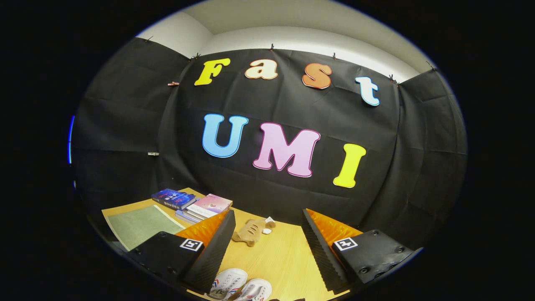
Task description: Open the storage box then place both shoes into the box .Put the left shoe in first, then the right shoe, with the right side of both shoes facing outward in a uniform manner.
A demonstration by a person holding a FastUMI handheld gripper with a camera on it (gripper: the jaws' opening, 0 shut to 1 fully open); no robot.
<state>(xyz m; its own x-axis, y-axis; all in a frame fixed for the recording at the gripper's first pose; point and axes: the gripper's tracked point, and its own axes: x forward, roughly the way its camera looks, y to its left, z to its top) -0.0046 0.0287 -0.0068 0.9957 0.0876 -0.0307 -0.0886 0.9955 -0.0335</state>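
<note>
- Hovering above the worktop (pixel 284 255), the tongs (pixel 267 228) gape wide, gripping nothing
- Two white shoes (pixel 240 284) lie side by side below, between the fingers
- Stuffed toy (pixel 250 232) beyond; books (pixel 192 205) left

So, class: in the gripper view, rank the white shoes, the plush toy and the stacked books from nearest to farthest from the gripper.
The gripper is open.
1. White shoes, low between its fingers.
2. Plush toy, just ahead, on the table.
3. Stacked books, farther, left, near the wall.
</note>
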